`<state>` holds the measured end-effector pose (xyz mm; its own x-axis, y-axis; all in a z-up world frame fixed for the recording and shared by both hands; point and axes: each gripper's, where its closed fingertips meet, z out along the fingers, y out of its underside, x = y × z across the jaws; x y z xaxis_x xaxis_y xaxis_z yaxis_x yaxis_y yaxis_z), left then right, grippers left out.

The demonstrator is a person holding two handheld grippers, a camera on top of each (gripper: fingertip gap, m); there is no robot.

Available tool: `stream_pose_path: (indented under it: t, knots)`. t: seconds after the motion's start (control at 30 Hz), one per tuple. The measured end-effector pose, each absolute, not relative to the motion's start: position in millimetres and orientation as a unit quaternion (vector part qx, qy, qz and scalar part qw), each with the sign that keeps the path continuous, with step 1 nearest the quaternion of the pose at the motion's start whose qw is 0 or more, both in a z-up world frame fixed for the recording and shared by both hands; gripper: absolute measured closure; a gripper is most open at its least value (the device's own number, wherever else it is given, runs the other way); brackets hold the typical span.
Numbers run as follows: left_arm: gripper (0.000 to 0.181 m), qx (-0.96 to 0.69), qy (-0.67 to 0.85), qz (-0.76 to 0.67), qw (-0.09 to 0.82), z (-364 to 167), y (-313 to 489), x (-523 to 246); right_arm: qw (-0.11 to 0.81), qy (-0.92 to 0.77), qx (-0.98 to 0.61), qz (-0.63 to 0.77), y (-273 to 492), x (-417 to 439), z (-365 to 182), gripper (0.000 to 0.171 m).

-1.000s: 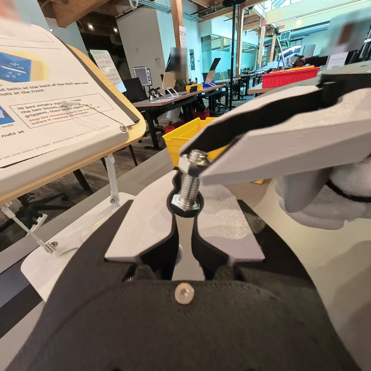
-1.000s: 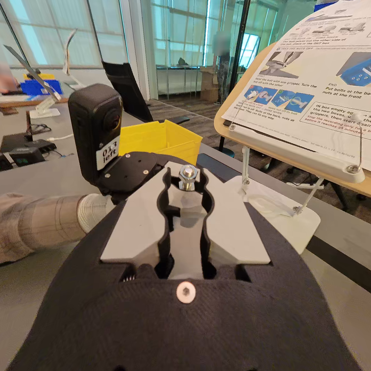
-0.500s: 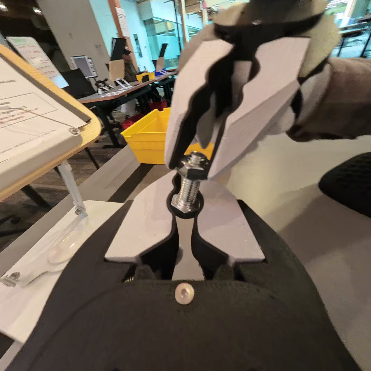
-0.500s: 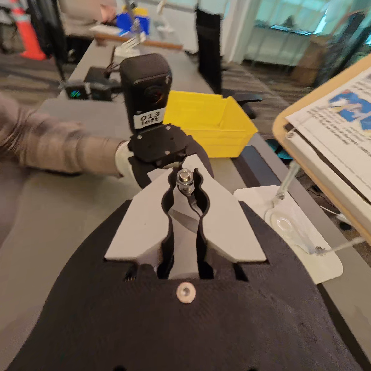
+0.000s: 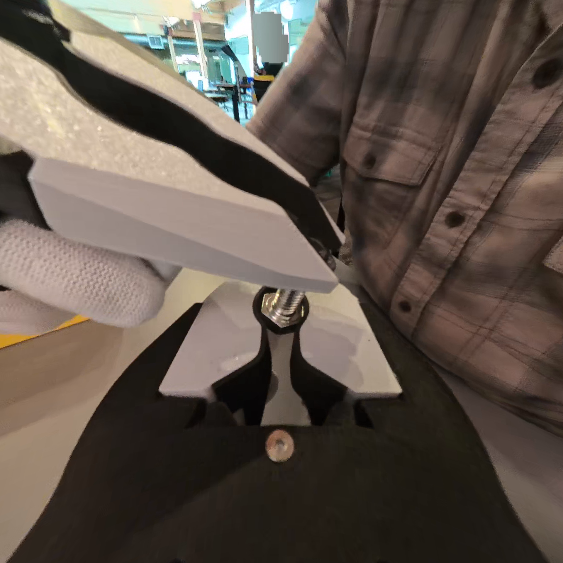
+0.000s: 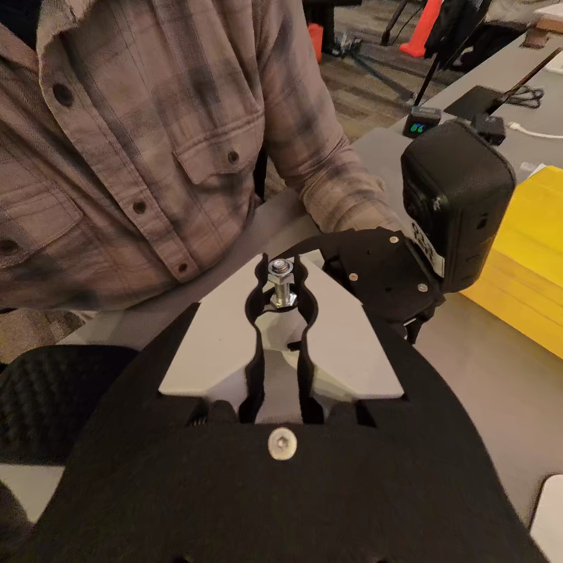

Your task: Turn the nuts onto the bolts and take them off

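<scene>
A grey tabletop (image 6: 475, 359) fronts a patterned floor (image 6: 362, 76), with distant desks (image 5: 225, 91) under a lit, timber-beamed hall.

Grey tabletop (image 6: 457, 380) below. Plaid button-up shirt (image 6: 128, 146) of a person close behind, filling the upper left of the right wrist view and the right side of the left wrist view (image 5: 457, 182). Yellow bin (image 6: 530, 253) at the right edge. Orange cone (image 6: 423, 27) on the floor farther back; small black device (image 6: 422, 122) with a lit display near the tabletop's far edge.
</scene>
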<state>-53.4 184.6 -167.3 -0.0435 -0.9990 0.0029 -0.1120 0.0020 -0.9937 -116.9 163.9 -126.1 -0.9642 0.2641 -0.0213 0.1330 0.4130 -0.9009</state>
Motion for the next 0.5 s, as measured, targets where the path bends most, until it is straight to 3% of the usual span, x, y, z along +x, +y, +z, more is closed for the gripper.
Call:
stream_pose_path:
  t: [0.07, 0.13, 0.23, 0.37, 0.5]
  knots:
    - [0.171, -0.528, 0.515, -0.474, 0.481, -162.1, 196.5, -58.6, 0.097, -0.82, -0.136, 0.547, 169.3, -122.6, -118.0, 0.157]
    - [0.172, -0.547, 0.475, -0.457, 0.515, -158.0, 217.9, -70.0, 0.178, -0.784, -0.187, 0.564, 187.5, -138.3, -103.3, 0.138]
    - [0.171, -0.572, 0.416, -0.436, 0.557, -153.5, 246.0, -88.7, 0.294, -0.715, -0.269, 0.574, 220.4, -149.8, -85.1, 0.129]
    - [0.171, -0.576, 0.394, -0.437, 0.568, -150.8, 254.2, -98.6, 0.41, -0.624, -0.387, 0.541, 254.9, -156.8, -91.0, 0.125]
    - [0.171, -0.588, 0.384, -0.42, 0.575, -154.1, 262.4, -100.7, 0.462, -0.565, -0.454, 0.511, 250.0, -161.0, -112.1, 0.124]
